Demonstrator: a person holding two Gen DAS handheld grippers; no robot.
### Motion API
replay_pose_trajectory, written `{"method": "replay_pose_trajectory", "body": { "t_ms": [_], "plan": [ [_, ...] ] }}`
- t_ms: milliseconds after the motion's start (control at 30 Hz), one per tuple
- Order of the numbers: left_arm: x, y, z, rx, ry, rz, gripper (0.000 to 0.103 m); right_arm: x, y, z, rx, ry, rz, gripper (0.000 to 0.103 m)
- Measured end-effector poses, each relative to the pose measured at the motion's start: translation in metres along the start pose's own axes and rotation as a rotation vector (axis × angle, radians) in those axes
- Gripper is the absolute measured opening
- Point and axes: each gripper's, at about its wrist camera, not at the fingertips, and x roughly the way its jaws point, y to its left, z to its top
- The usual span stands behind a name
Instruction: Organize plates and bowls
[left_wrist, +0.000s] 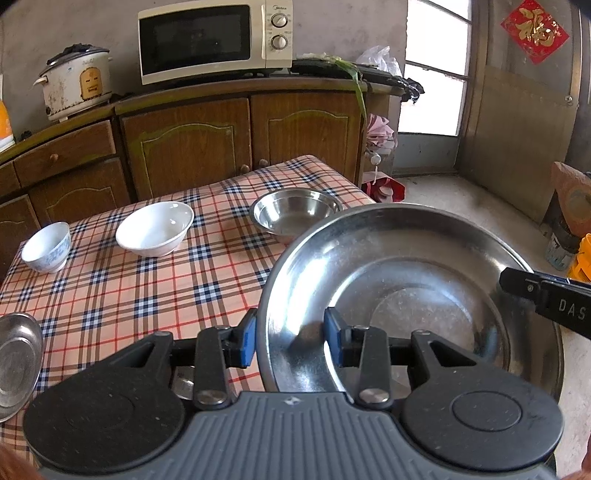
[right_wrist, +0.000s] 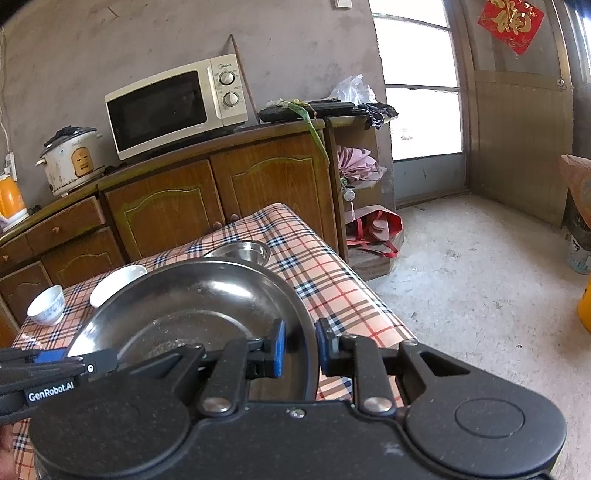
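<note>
Large steel basin (left_wrist: 406, 295) held raised over the table's near right corner, its rim pinched on opposite sides by the left tongs (left_wrist: 290, 341) and right tongs (right_wrist: 299, 349). Step in hand: carrying the basin. Beyond the tongs, left to right: patterned bowl (left_wrist: 47, 246), white bowl (left_wrist: 155, 228), steel bowl (left_wrist: 295, 214), the likely nesting target; the next move calls for level lowering. Legible: "GenRobot.AI", "DAS".

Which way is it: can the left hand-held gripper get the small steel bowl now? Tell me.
Probably not yet. The left hand-held gripper is straddling the rim of the large steel plate, which also sits between it and the small steel bowl. It must let the plate go first.
</note>
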Motion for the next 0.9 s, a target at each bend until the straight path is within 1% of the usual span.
{"method": "replay_pose_trajectory", "body": {
  "t_ms": [900],
  "plan": [
    [-0.008, 0.017, -0.011, 0.005, 0.003, 0.039, 0.037, 0.001, 0.018, -0.014, -0.037, 0.038, 0.048, 0.025]
  ]
}}
